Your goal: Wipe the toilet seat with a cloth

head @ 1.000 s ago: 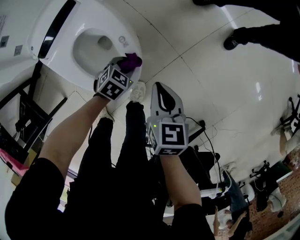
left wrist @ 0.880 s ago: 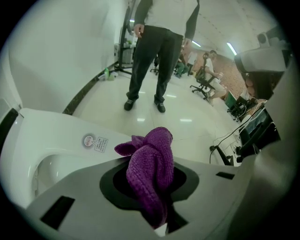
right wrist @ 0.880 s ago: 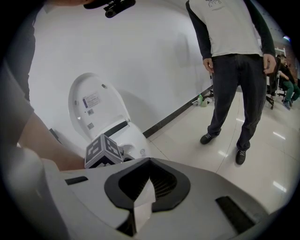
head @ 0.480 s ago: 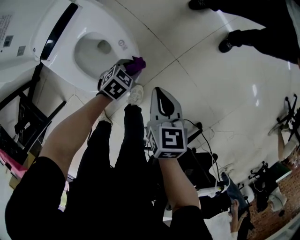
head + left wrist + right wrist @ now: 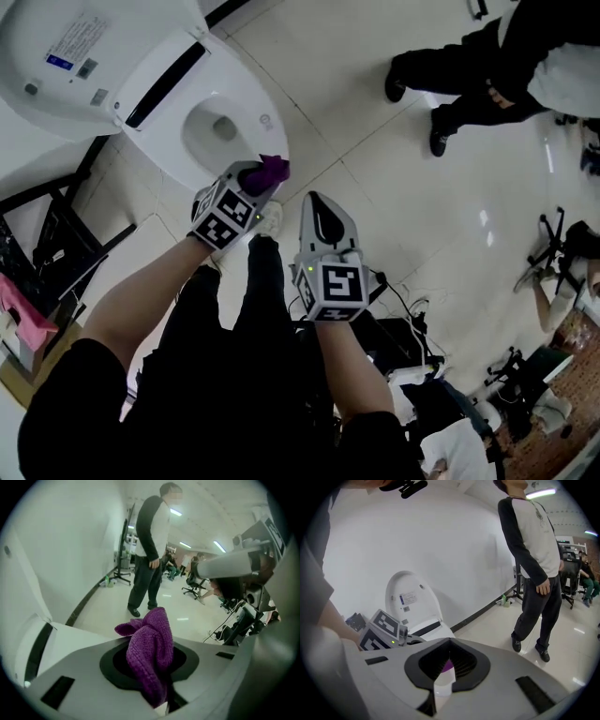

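Note:
A white toilet stands at the upper left of the head view, lid [image 5: 84,42] raised and seat [image 5: 246,98] down. My left gripper [image 5: 255,180] is shut on a purple knitted cloth [image 5: 267,171] at the seat's front rim. In the left gripper view the cloth [image 5: 152,651] bulges up out of the jaws of the left gripper [image 5: 159,686]. My right gripper [image 5: 317,199] hangs over the floor just right of the toilet, apart from it, shut and holding nothing. The right gripper view shows the right gripper [image 5: 443,677], the lid [image 5: 412,597] and the left gripper's marker cube [image 5: 382,630].
A black metal frame [image 5: 56,234] stands left of the toilet. Cables [image 5: 412,300] lie on the tiled floor behind me. A person in dark trousers [image 5: 534,550] stands close on the right, shoes [image 5: 441,131] on the tiles. Office chairs stand farther off.
The head view has swung so more of the raised lid shows. The left gripper stays at the seat's front rim with the cloth; the right gripper has hardly moved.

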`<state>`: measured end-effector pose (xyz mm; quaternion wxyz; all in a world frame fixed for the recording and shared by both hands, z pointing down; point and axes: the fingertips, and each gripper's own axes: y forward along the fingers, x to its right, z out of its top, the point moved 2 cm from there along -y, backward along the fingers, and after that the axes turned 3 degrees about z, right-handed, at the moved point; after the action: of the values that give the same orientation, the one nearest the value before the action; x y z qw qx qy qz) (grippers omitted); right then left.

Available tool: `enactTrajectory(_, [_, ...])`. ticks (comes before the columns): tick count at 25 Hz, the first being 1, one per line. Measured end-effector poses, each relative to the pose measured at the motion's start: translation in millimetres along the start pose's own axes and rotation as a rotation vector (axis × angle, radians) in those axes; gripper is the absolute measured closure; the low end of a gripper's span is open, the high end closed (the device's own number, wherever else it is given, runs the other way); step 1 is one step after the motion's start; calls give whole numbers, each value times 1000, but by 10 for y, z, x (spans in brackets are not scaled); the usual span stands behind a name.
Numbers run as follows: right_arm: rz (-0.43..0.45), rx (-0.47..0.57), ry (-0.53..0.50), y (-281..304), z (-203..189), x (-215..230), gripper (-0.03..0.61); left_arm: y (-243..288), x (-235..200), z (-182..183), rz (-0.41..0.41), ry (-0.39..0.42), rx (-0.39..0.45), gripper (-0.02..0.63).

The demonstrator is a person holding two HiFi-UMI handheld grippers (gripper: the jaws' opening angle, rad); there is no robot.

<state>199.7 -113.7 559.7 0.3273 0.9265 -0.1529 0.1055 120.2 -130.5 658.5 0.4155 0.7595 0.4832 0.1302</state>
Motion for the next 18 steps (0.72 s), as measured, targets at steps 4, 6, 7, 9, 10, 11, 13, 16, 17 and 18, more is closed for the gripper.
enactTrajectory(4, [-3, 47, -40, -365, 313, -443, 561, -844, 108, 284, 43, 21, 102, 520])
enactTrajectory(6, [-4, 74, -57, -536, 440, -703, 561, -1286, 151, 415, 63, 47, 157, 520])
enactTrajectory(7, [-2, 86, -66, -614, 489, -848, 561, -1499, 176, 447, 73, 55, 184, 520])
enactTrajectory(9, [5, 111, -89, -757, 566, -1167, 561, -1907, 230, 448, 91, 69, 232, 520])
enactTrajectory(10, [8, 123, -103, -825, 597, -1331, 561, -2103, 260, 425, 100, 79, 254, 520])
enactTrajectory(11, [9, 135, -116, -892, 623, -1493, 561, -2293, 291, 392, 109, 90, 275, 520])
enactTrajectory(13, [8, 160, -134, -1018, 652, -1812, 561, -2656, 354, 291, 120, 108, 312, 520])
enactTrajectory(16, [3, 196, -151, -1175, 645, -2269, 561, -3168, 434, 92, 132, 128, 362, 520])
enactTrajectory(17, [1, 207, -155, -1225, 631, -2413, 561, -3328, 458, 18, 136, 132, 376, 520])
enactTrajectory(18, [2, 215, -160, -1272, 615, -2551, 561, -3482, 481, -56, 141, 135, 389, 520])
